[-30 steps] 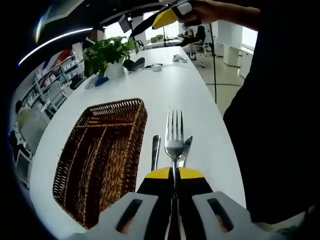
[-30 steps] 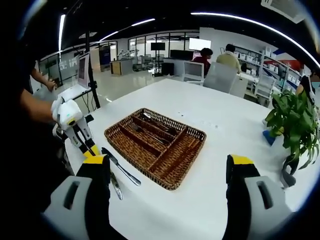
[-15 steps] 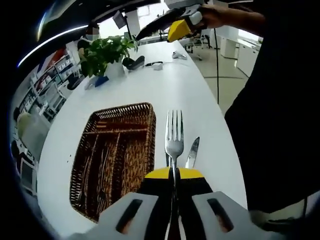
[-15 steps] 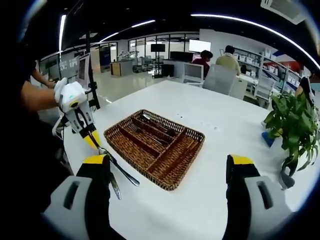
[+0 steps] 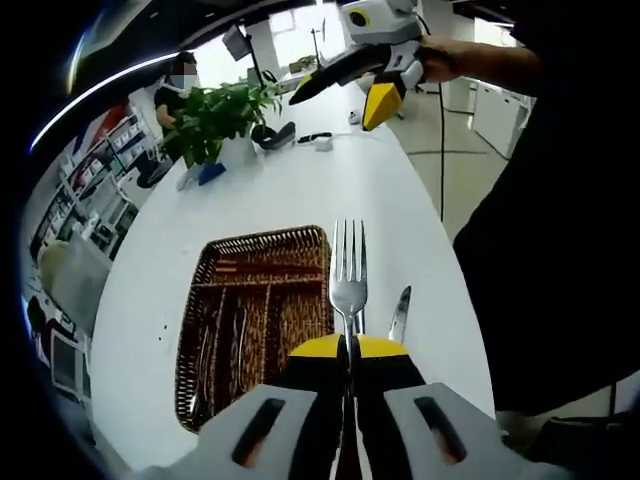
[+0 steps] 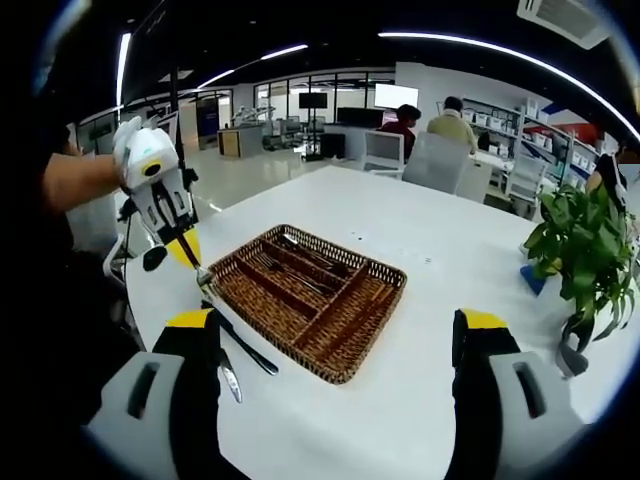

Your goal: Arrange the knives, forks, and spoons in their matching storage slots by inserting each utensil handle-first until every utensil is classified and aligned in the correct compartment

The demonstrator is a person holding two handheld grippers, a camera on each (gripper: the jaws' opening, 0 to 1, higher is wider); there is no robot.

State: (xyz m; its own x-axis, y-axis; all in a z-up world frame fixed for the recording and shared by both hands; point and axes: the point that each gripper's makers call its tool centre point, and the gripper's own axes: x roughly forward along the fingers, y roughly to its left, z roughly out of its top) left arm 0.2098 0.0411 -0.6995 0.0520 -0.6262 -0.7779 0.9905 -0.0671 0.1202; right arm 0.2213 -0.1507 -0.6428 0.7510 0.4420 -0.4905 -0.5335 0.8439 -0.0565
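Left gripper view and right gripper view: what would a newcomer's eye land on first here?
First the fork, clamped upright in the left gripper with tines up, above the white table. Next the wicker tray in the middle of the table, with utensils lying in its far slots. Then the knife and another utensil on the table beside the tray, and the potted plant at the right edge of the right gripper view.

No text, label, brand, number or sign can be read anywhere in either gripper view.
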